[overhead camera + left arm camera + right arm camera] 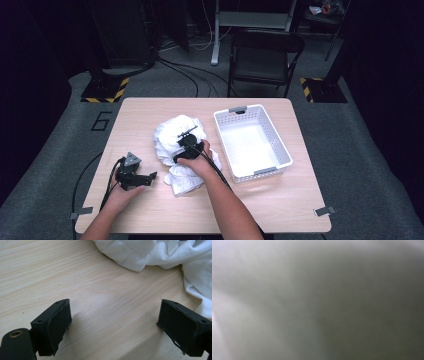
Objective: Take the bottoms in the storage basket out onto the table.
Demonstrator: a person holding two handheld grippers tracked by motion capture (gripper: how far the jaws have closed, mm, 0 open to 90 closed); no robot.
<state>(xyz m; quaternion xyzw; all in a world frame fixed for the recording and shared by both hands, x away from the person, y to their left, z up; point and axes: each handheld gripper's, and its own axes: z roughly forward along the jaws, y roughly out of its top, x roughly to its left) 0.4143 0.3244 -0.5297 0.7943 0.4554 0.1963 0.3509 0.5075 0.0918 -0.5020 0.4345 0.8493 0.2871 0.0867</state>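
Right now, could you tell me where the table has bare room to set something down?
Bare wood lies along the table far edge, behind the white cloth, and along the near edge right of the forearms. The basket is empty. It is crowded mid-table, where the right gripper is on the cloth.

A light wooden desk (pixel 150 210) stands on grey carpet (pixel 350 165) in a dim room. Behind it, a dark folding chair (pixel 265 57) faces the desk, with a grey metal stand (pixel 250 22) further back. Black cables (pixel 185 72) cross the floor, and yellow-black hazard tape (pixel 107 92) marks two dark bases
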